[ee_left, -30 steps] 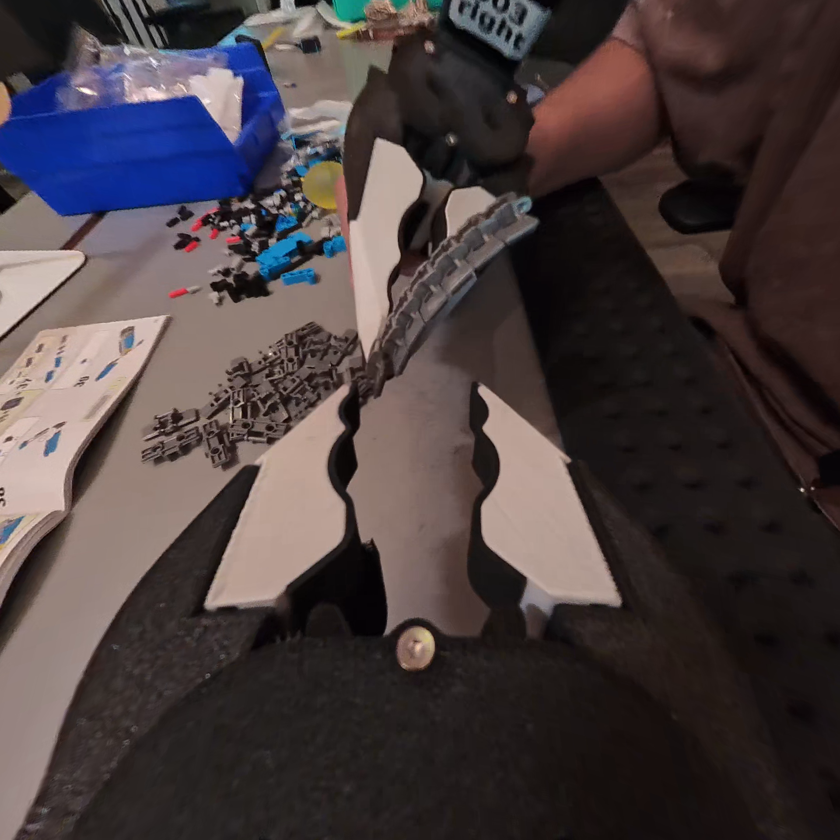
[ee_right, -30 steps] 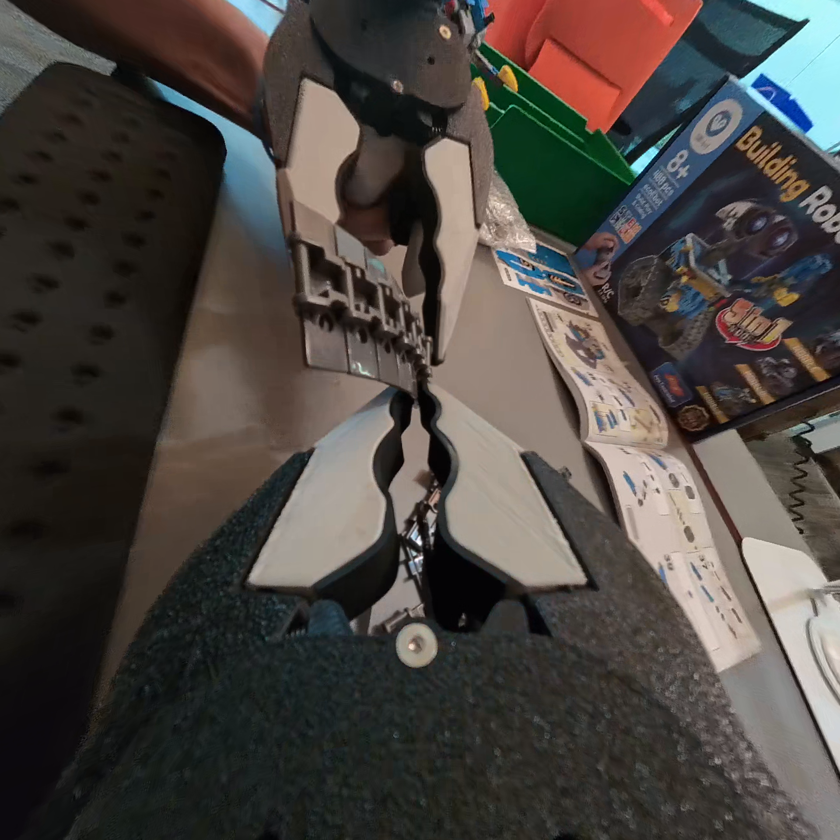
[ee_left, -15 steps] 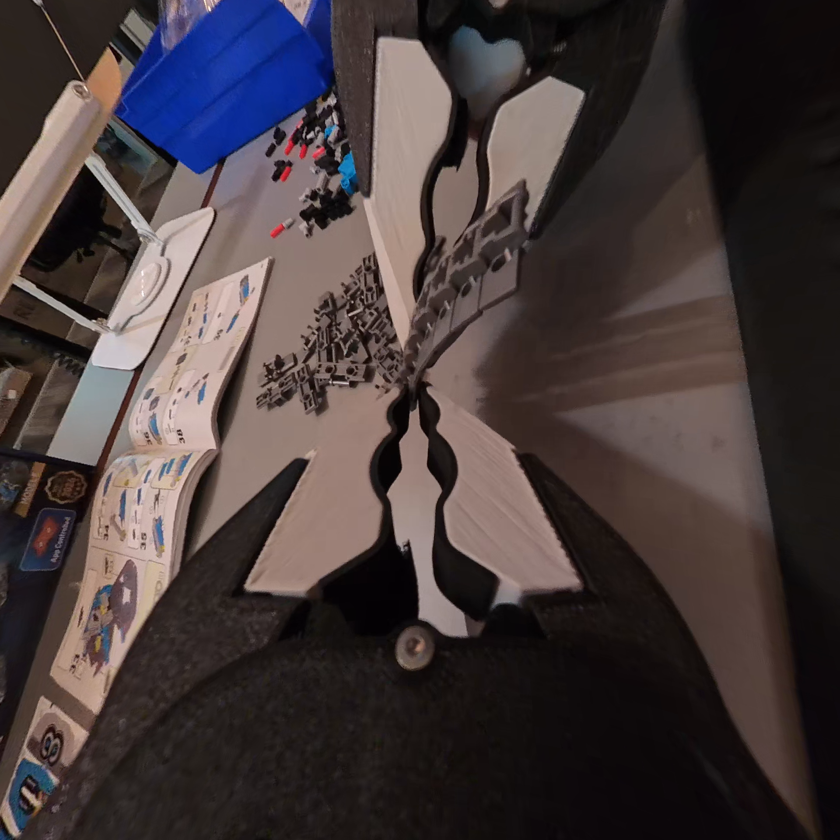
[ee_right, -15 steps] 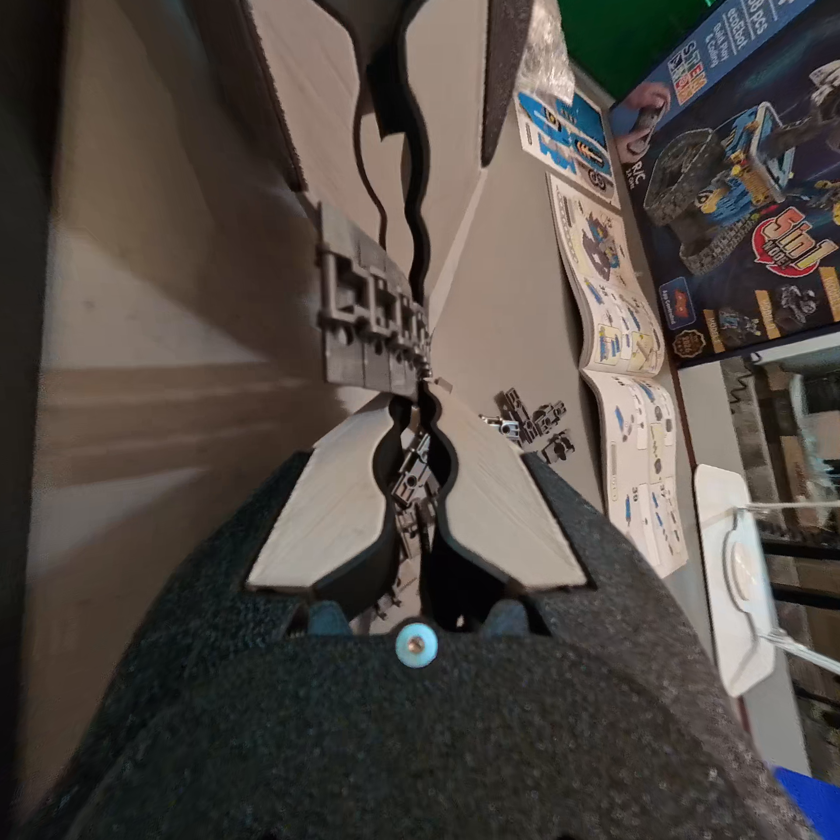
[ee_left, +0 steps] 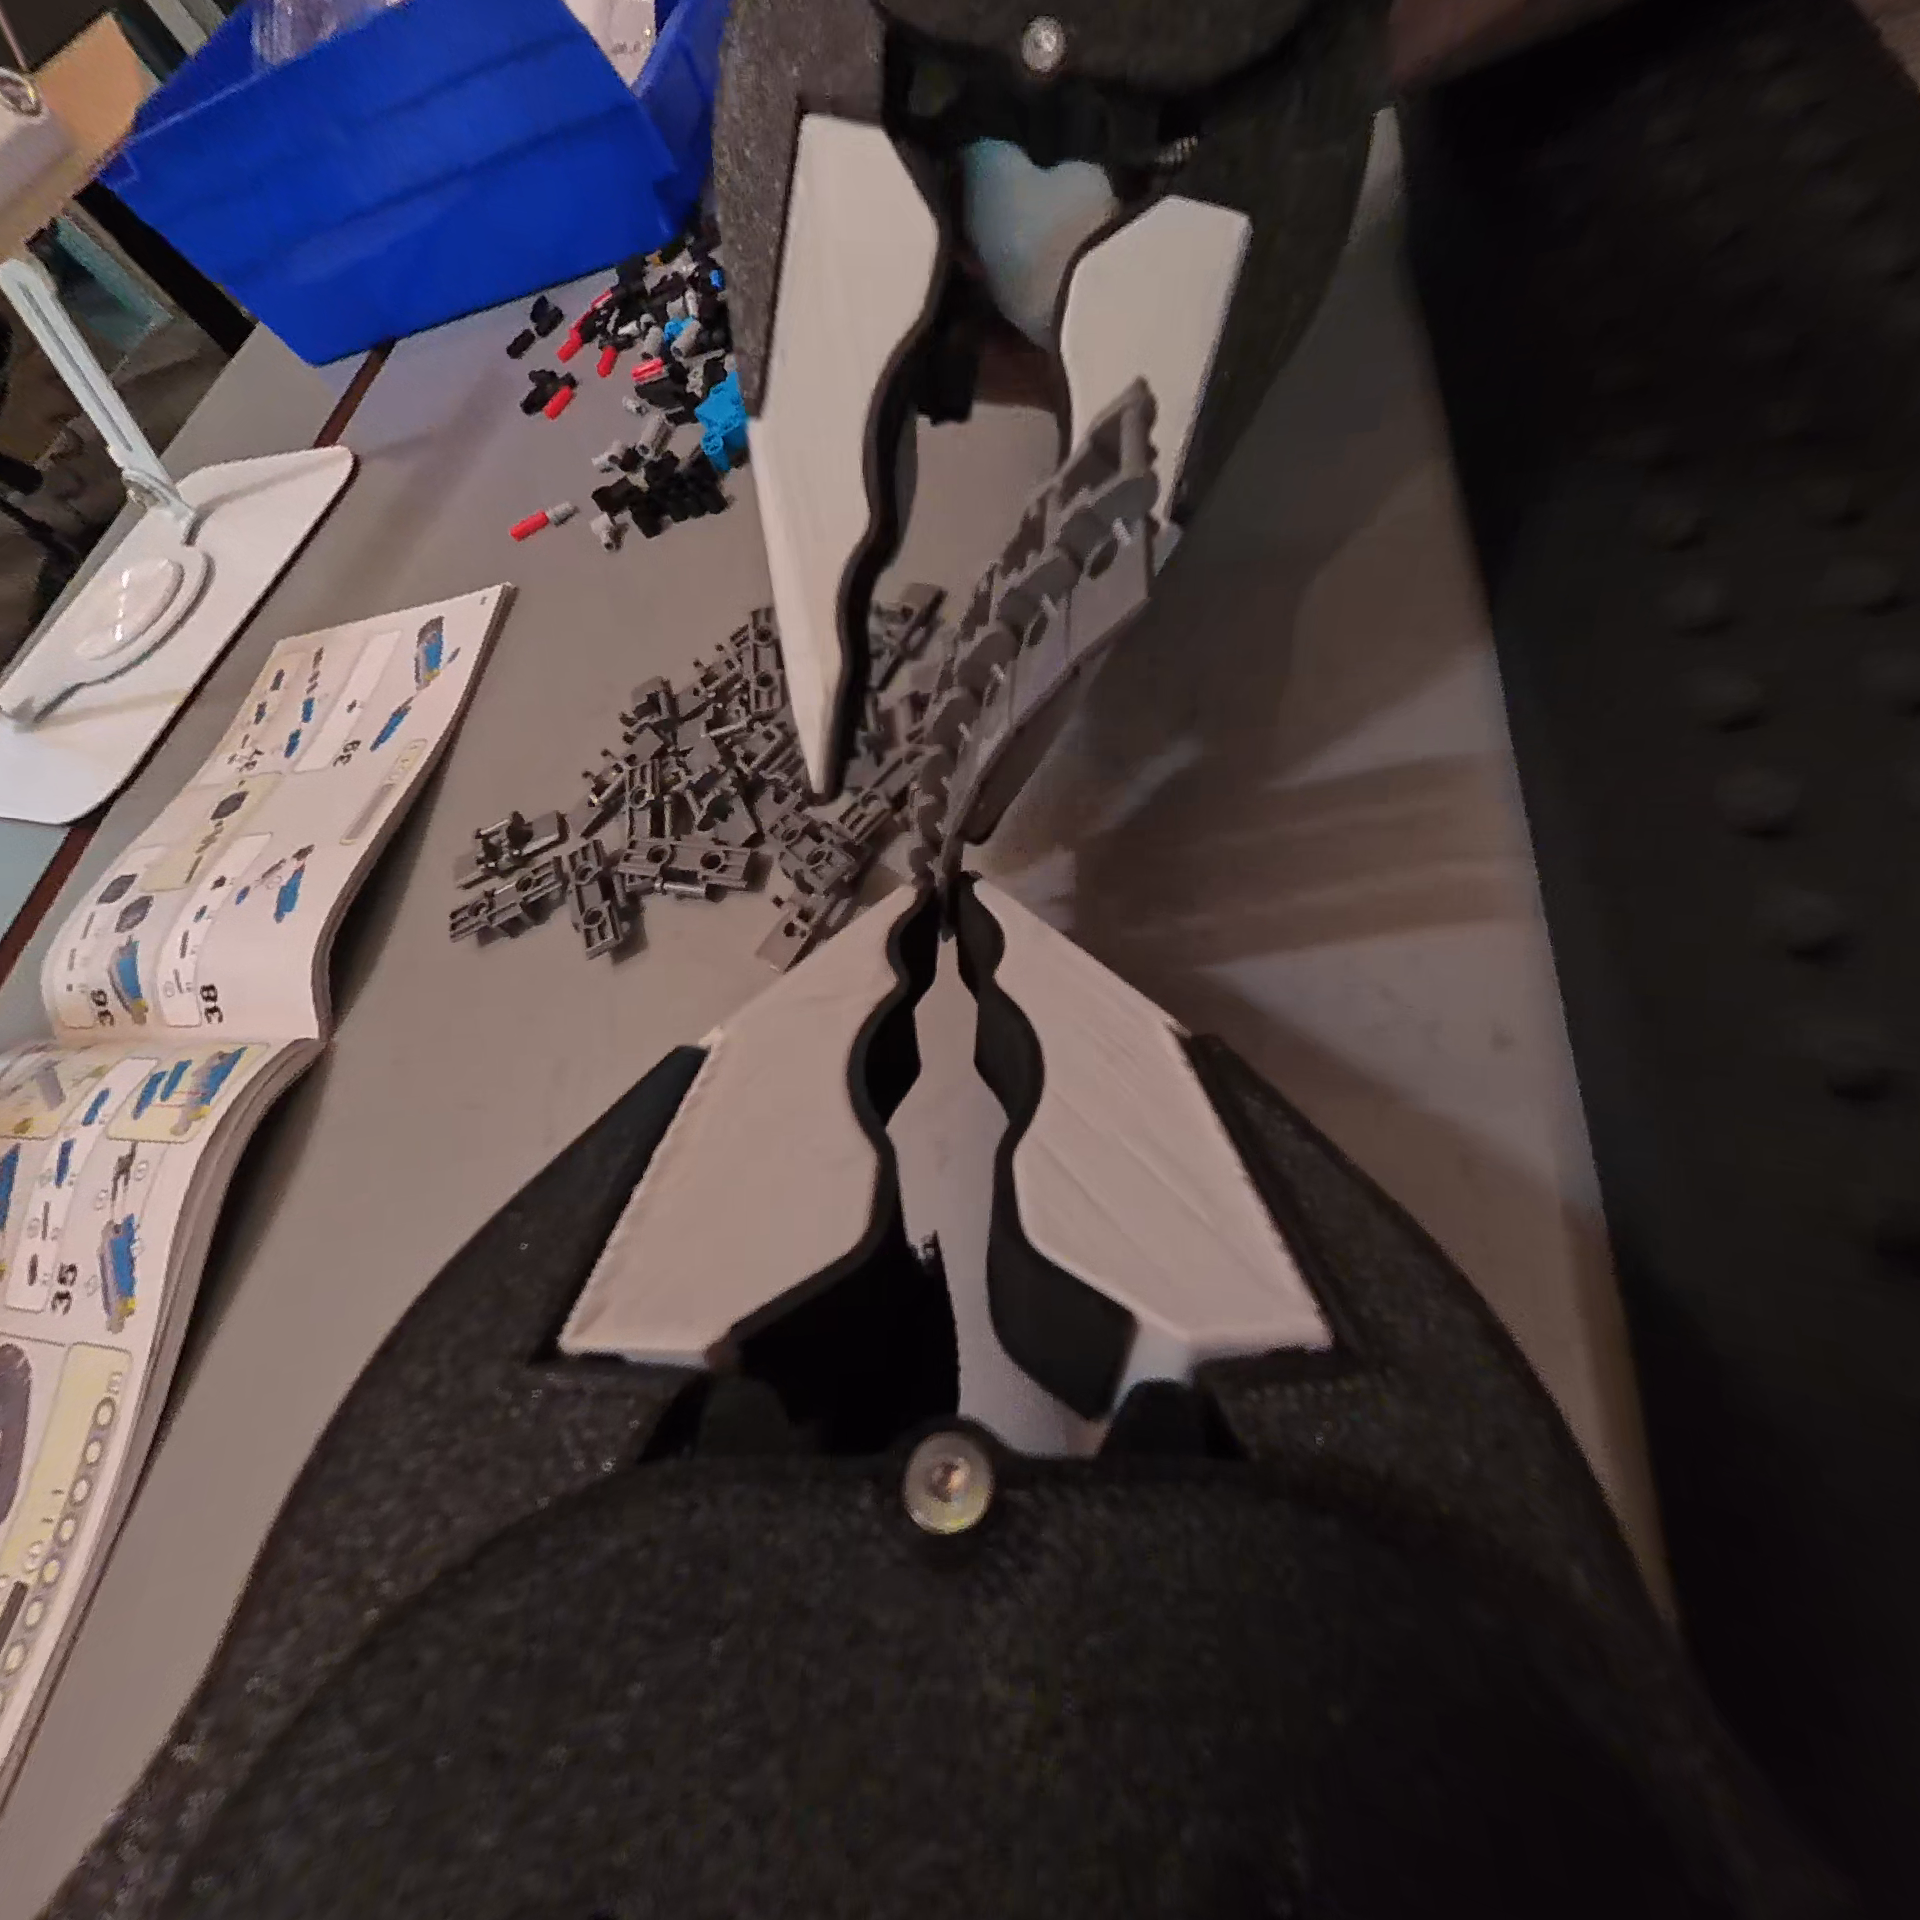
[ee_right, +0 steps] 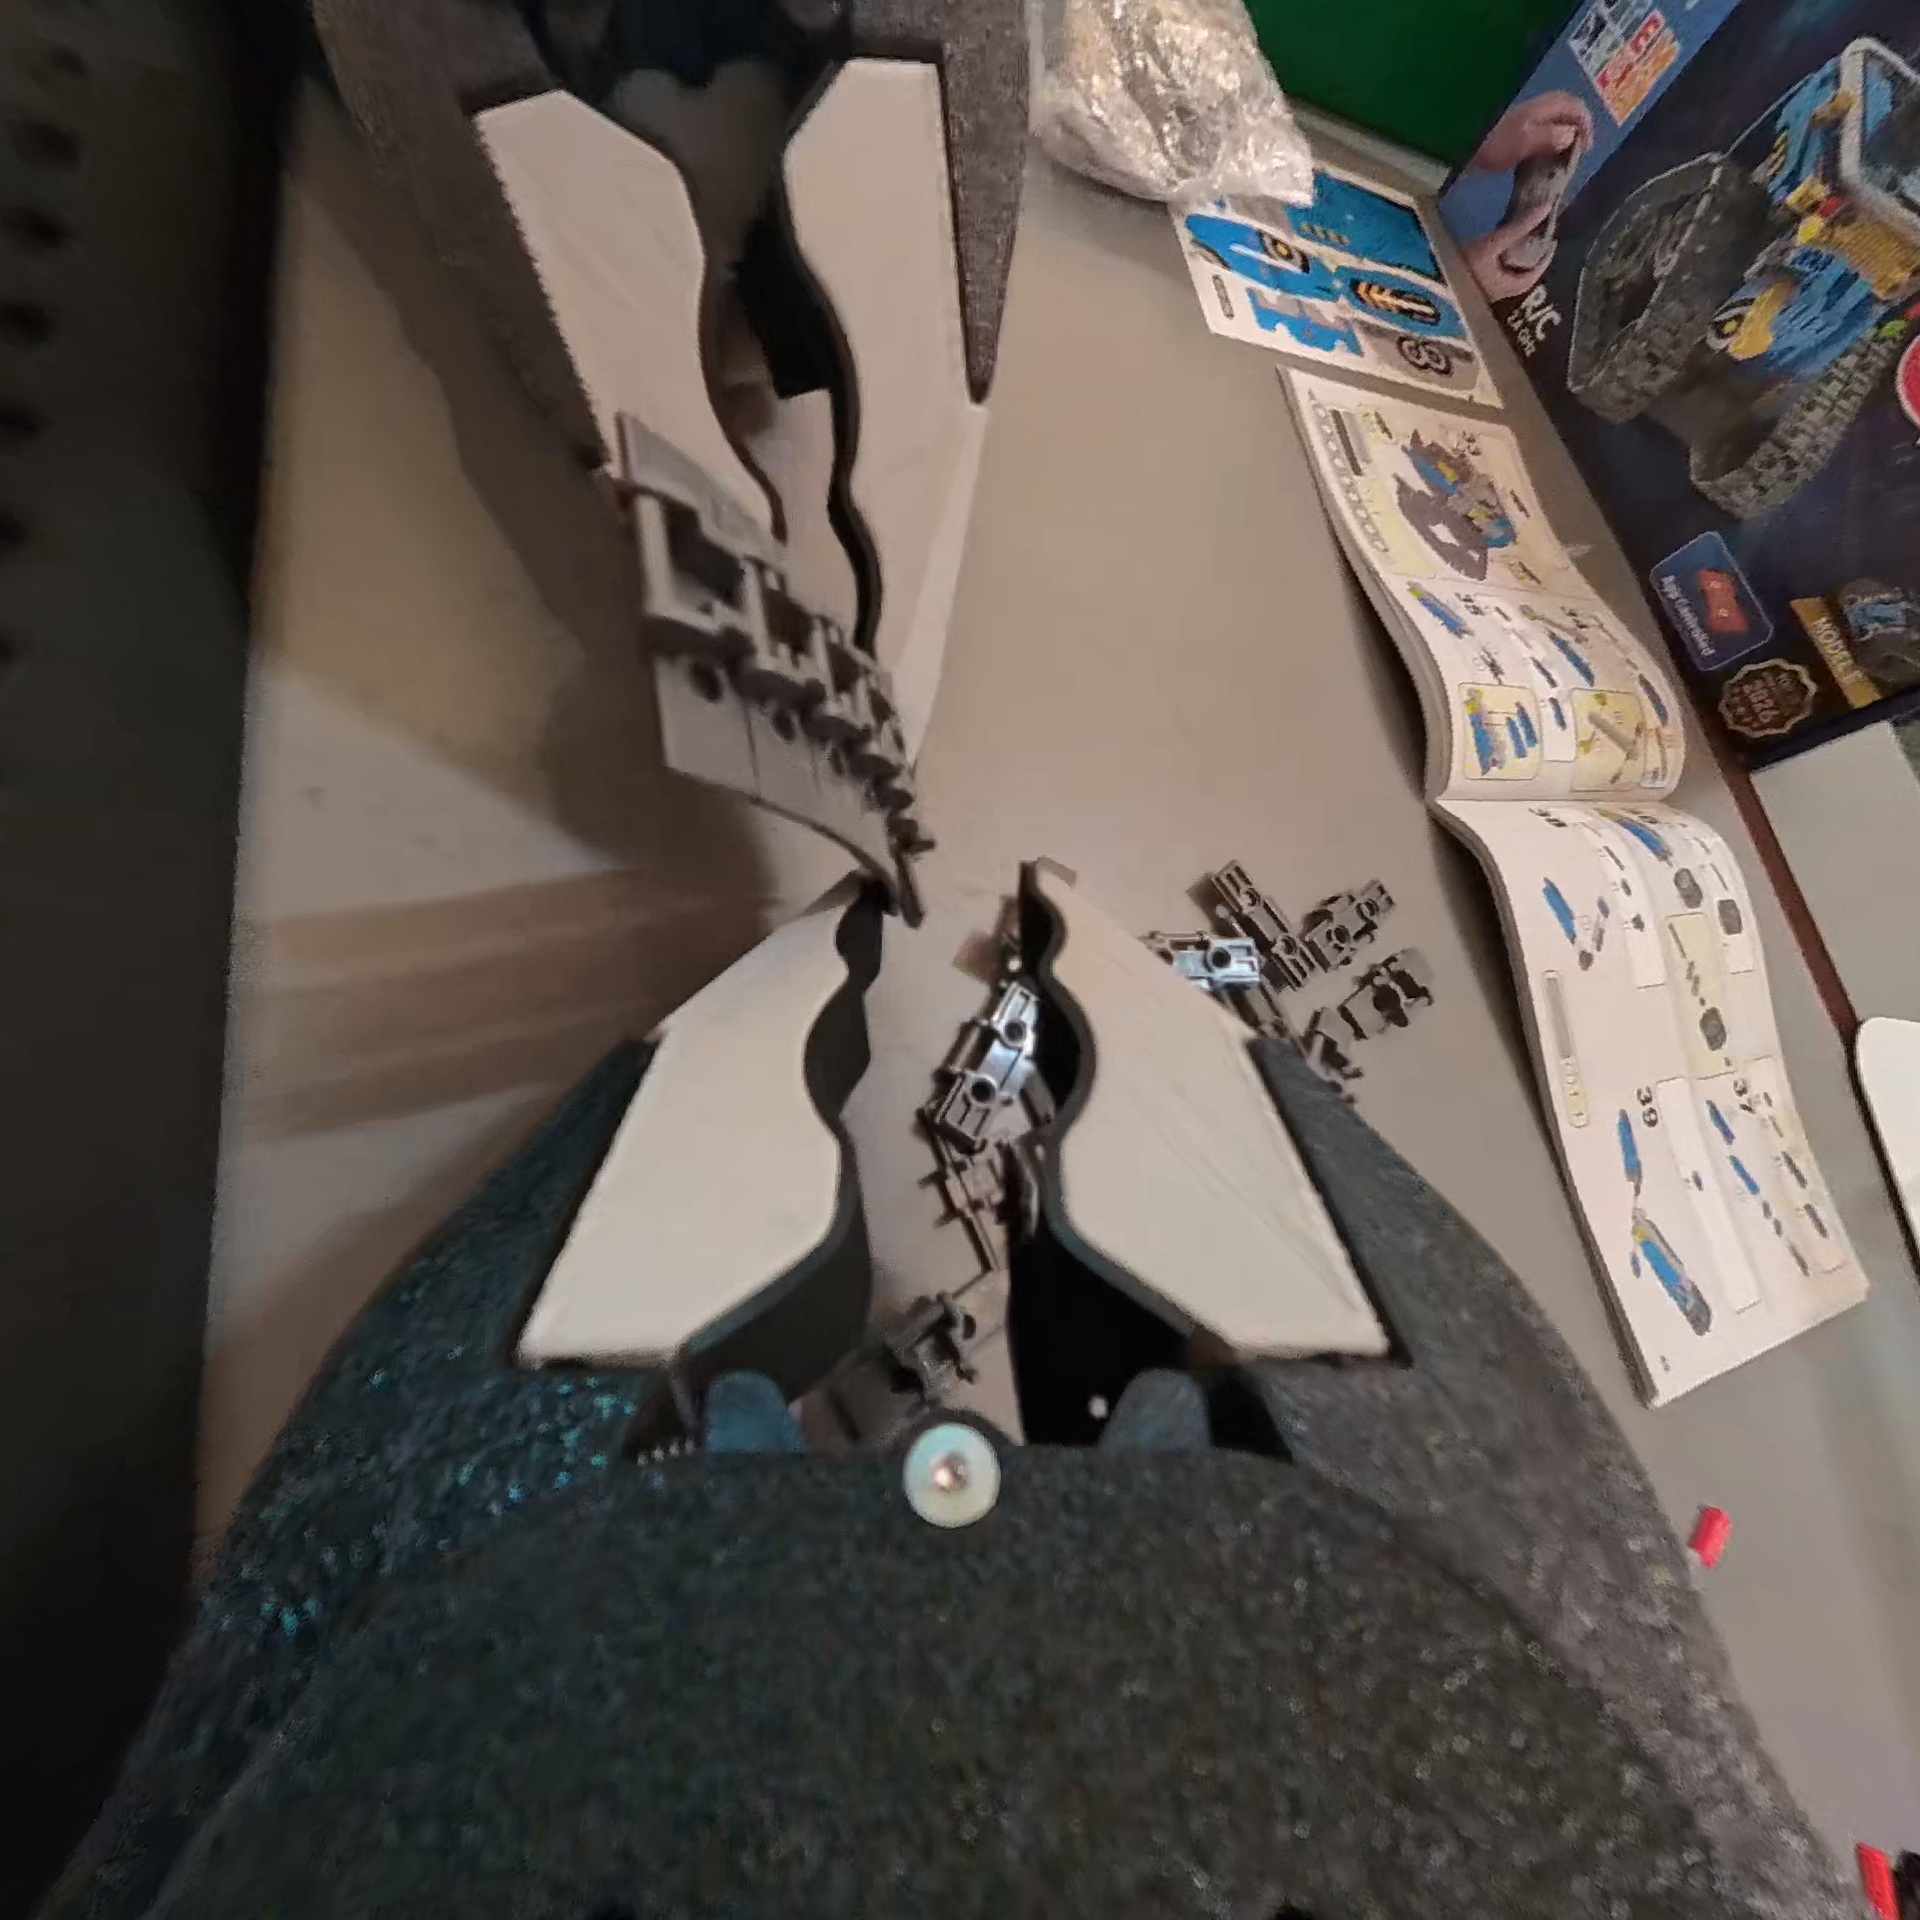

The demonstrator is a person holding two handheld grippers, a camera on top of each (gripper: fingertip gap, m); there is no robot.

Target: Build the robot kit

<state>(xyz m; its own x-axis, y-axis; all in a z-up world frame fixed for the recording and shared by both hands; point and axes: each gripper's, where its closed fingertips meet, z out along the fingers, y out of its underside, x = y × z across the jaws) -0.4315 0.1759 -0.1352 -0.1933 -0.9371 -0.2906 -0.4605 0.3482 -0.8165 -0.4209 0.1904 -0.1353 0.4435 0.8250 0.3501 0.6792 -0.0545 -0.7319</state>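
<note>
Left claw [ee_left: 940, 904] clamped on grey track strip [ee_left: 1049, 603] near counter [ee_right: 1143, 623] edge; right claw [ee_right: 945, 883] parted just beside it, over loose grey pieces [ee_right: 1288, 935].

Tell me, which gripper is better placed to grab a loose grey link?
Probably the right gripper: it is open, with loose grey links showing between its fingers. The left gripper is shut on the end of the grey track strip.
</note>
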